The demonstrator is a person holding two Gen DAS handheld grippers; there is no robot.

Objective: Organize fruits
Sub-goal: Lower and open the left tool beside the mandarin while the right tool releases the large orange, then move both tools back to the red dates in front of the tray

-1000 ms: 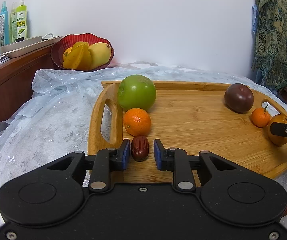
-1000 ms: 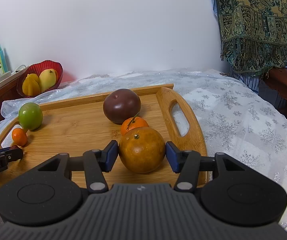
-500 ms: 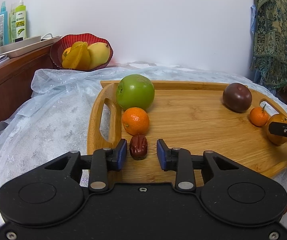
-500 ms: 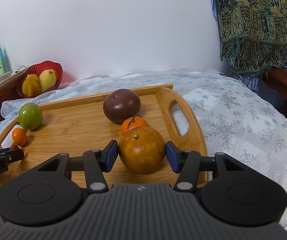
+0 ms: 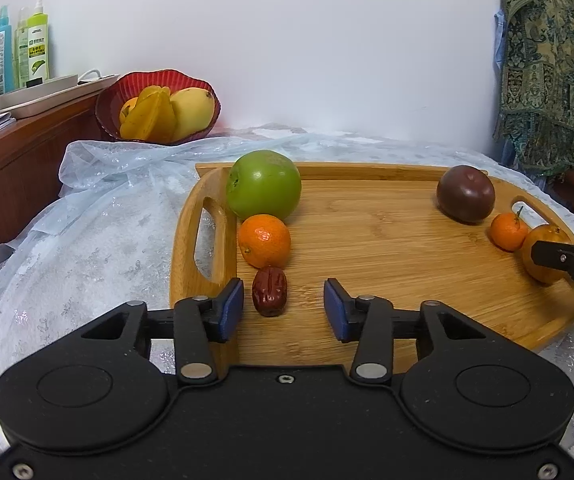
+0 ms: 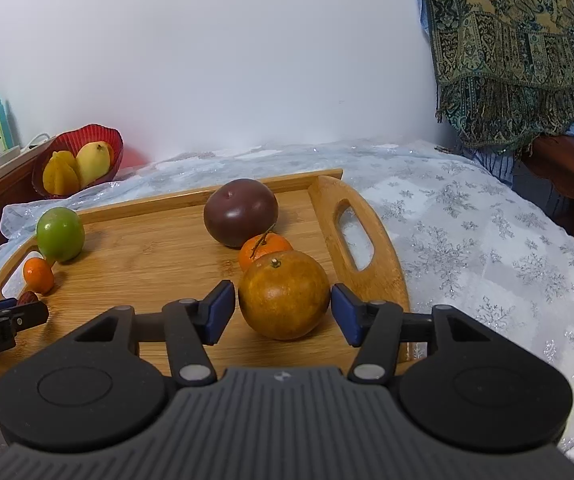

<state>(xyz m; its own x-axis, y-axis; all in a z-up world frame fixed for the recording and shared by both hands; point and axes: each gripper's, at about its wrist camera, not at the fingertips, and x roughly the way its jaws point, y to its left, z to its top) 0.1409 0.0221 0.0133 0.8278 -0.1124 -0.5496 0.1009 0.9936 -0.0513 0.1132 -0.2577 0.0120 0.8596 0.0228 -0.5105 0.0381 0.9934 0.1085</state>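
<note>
On the wooden tray (image 5: 387, 248), at its left edge beside the handle slot, a wrinkled dark red date (image 5: 269, 290) lies between the blue pads of the left gripper (image 5: 283, 310), closer to the left pad, touching neither; the jaws are opening and hold nothing. Just beyond the date along the same edge sit a small orange mandarin (image 5: 264, 240) and then a glossy green apple (image 5: 263, 185) at the far left corner. Toward the tray's right end a dark purple round fruit (image 6: 240, 212) sits near the far edge, and a small stemmed tangerine (image 6: 264, 249) lies just in front of it. Nearest the right handle, a large brownish-orange fruit (image 6: 283, 294) with a stem stub on top rests on the tray between the pads of the right gripper (image 6: 283, 312); a thin gap shows on each side, so it is not pinched, and these jaws too are opening. The tray lies on a bench under a snowflake-patterned cloth (image 6: 487, 240).
</note>
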